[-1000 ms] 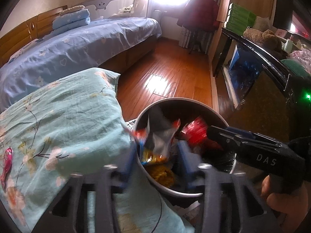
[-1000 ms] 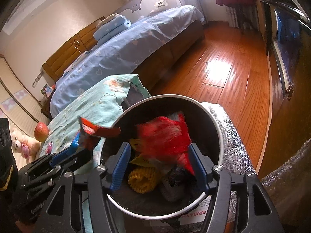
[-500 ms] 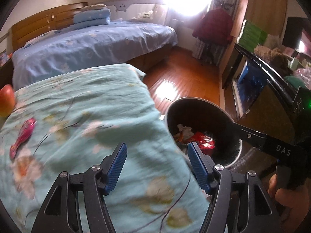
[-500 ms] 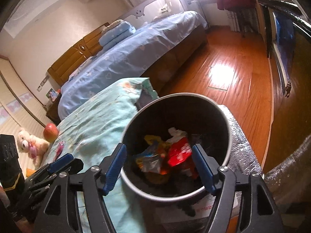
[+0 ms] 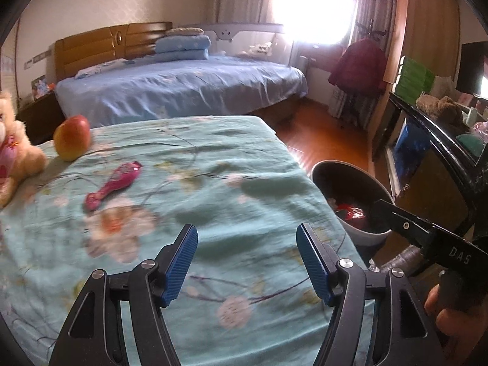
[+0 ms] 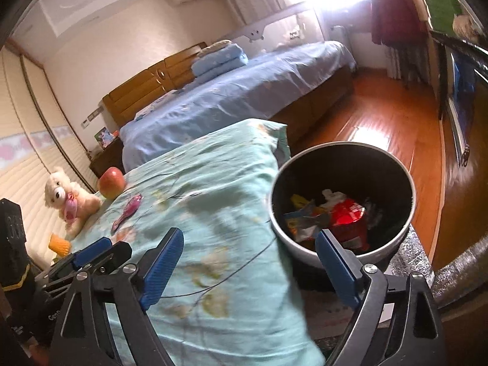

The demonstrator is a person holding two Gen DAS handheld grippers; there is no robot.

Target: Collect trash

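Observation:
A round bin [image 6: 396, 164] with a pale rim stands on the floor beside the teal flowered bed cover [image 6: 213, 189]. Red and coloured wrappers [image 6: 344, 216] lie inside it. The bin also shows in the left wrist view [image 5: 341, 177]. My left gripper [image 5: 247, 244] is open and empty above the bed cover [image 5: 213, 183]. My right gripper [image 6: 248, 254] is open and empty, between the bed edge and the bin; it also shows from the side in the left wrist view [image 5: 405, 225].
On the cover lie a pink object [image 5: 113, 184], an apple [image 5: 72, 141] and a teddy bear [image 5: 12, 149]. A yellow object [image 6: 59, 244] lies near the bear [image 6: 68, 198]. A blue bed [image 5: 183, 88] stands behind. A dark cabinet [image 5: 433, 140] is at the right.
Both grippers have let the wrappers drop into the bin and pulled back up and to the left. The left one now faces the bed cover.

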